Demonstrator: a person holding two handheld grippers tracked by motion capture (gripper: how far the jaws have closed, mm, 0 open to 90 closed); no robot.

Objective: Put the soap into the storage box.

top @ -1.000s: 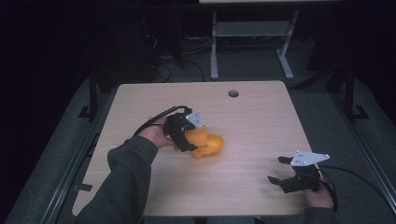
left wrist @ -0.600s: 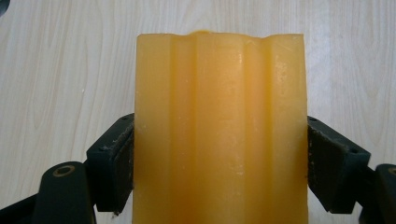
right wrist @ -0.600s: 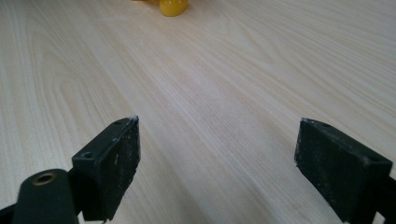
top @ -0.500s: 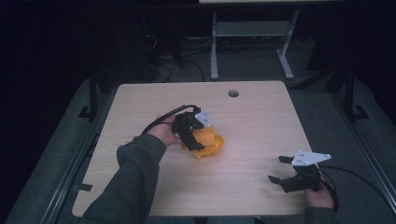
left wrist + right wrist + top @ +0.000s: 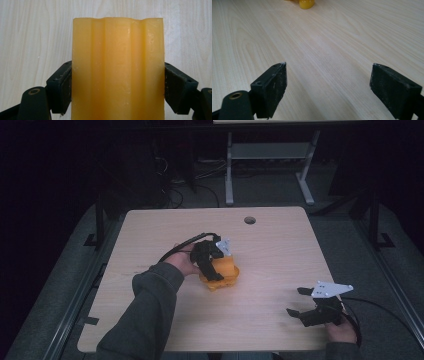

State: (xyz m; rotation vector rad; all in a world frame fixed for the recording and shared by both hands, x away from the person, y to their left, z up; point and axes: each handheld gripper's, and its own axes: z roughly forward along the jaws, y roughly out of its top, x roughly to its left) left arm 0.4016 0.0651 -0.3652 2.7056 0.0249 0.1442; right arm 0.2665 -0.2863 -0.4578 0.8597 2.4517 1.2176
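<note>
A yellow-orange block [image 5: 117, 70] with lengthwise ridges sits between the jaws of my left gripper [image 5: 117, 87], which is shut on its two sides. In the high view the left gripper [image 5: 214, 262] holds this orange block [image 5: 226, 265] near the middle of the table, over a rounder orange piece [image 5: 222, 281] that lies on the wood. Whether the two orange parts touch I cannot tell. My right gripper [image 5: 296, 301] rests low at the front right of the table, open, with nothing between its jaws. In the right gripper view the right gripper [image 5: 328, 82] faces bare wood, with a yellow piece [image 5: 306, 3] far off.
The wooden table [image 5: 280, 250] has a round cable hole [image 5: 249, 220] near its far edge. A metal desk frame [image 5: 265, 155] stands on the dark floor behind. A black cable [image 5: 175, 250] trails from the left gripper.
My left gripper has moved right and turned, bringing the orange block over the rounder orange piece. The right gripper has stayed where it was, still open.
</note>
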